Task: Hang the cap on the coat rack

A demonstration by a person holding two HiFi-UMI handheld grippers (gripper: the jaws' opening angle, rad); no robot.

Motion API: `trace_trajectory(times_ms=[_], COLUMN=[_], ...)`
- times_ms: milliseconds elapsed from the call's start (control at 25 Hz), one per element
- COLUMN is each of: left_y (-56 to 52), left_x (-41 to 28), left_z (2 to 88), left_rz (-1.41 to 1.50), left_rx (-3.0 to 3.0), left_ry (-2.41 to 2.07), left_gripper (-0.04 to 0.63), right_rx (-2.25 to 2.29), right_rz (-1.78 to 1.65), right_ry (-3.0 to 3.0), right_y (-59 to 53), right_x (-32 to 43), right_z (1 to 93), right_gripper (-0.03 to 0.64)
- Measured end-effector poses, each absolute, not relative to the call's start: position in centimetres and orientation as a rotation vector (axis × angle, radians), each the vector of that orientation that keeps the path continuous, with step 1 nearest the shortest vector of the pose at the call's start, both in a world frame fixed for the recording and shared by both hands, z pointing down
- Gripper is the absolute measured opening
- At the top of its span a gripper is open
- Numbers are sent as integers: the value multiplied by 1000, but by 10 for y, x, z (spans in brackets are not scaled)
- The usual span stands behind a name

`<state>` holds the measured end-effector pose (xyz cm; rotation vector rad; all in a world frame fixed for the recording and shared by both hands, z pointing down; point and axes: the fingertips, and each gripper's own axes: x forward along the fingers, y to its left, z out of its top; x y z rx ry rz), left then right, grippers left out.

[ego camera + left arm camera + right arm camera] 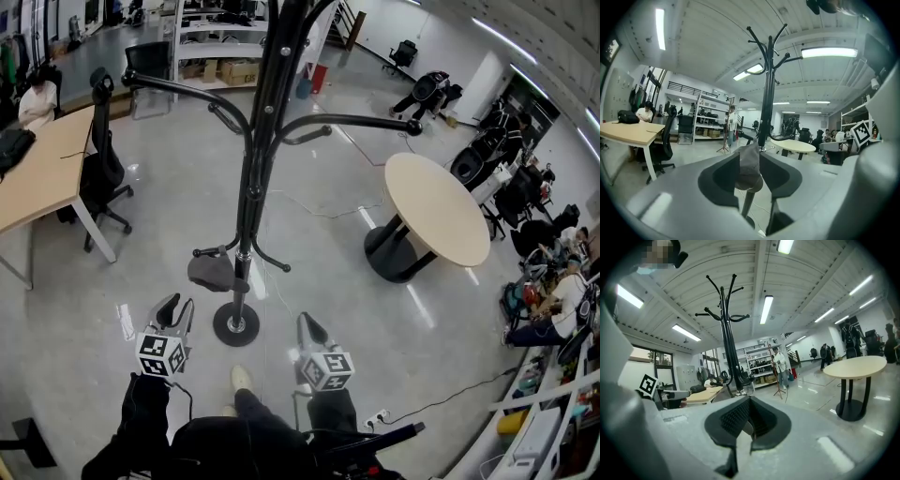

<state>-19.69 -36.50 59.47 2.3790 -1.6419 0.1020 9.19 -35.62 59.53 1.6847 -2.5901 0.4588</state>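
Left gripper (177, 306): jaws apart, gripping nothing. Cap (212, 272) hangs on a low hook of the coat rack (253, 178), just ahead of those jaws, not touched by them. Right gripper (309, 327): jaws together, empty, right of the rack's base.

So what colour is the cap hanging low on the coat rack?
Plain grey. The cap shows best in the head view.
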Motion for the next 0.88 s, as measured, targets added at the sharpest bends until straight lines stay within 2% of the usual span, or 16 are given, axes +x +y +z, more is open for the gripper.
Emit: trace_trajectory(times_ms=[360, 880], left_y=[-340, -286], left_x=[-200, -196], left_z=[568, 531], left_rz=[37, -5], left_rx=[2393, 2442], left_ry=[-1636, -1667], left_gripper=[83, 43], right_rx=[1625, 1555], right_rz=[421, 363], right_ry=[-2634, -2683], right_y=[-342, -304], right_x=[68, 47], right_z=[584, 564], right_gripper=[2, 2])
